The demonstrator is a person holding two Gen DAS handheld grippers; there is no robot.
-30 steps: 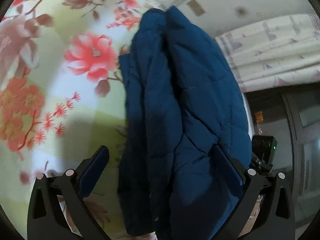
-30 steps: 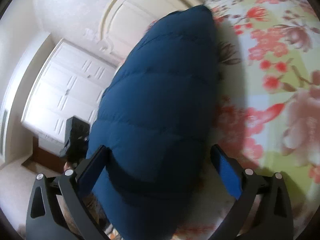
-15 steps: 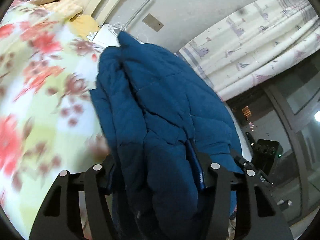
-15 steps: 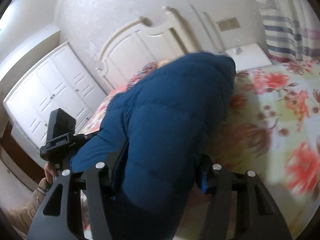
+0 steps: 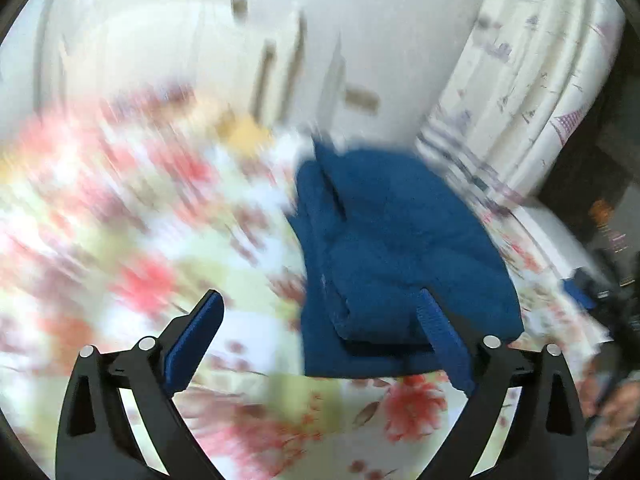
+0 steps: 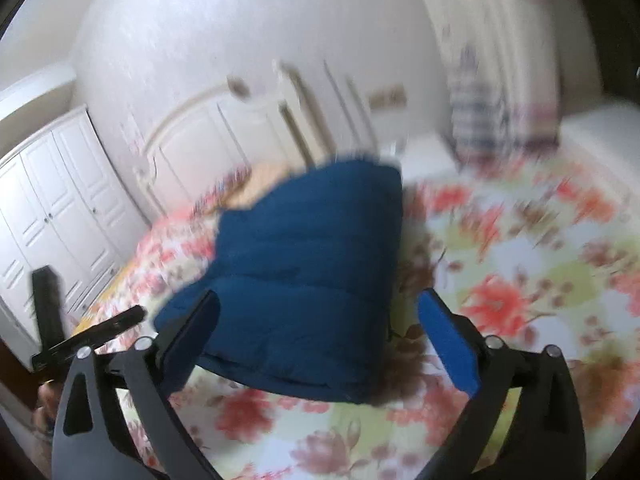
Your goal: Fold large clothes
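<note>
A dark blue quilted jacket (image 5: 396, 252) lies folded in a thick stack on the flowered bedspread (image 5: 120, 240). It also shows in the right wrist view (image 6: 304, 280). My left gripper (image 5: 320, 344) is open and empty, just in front of the jacket's near edge. My right gripper (image 6: 320, 340) is open and empty, its fingers on either side of the jacket's near edge without gripping it. Both views are blurred by motion.
A white headboard (image 6: 208, 136) and a white wardrobe (image 6: 48, 200) stand behind the bed. Patterned curtains (image 5: 532, 80) hang on the right. The other gripper (image 6: 52, 320) shows at the left edge of the right wrist view.
Both grippers opened and let go of the jacket, then pulled back. The jacket dropped from being held up and now lies folded on the bed.
</note>
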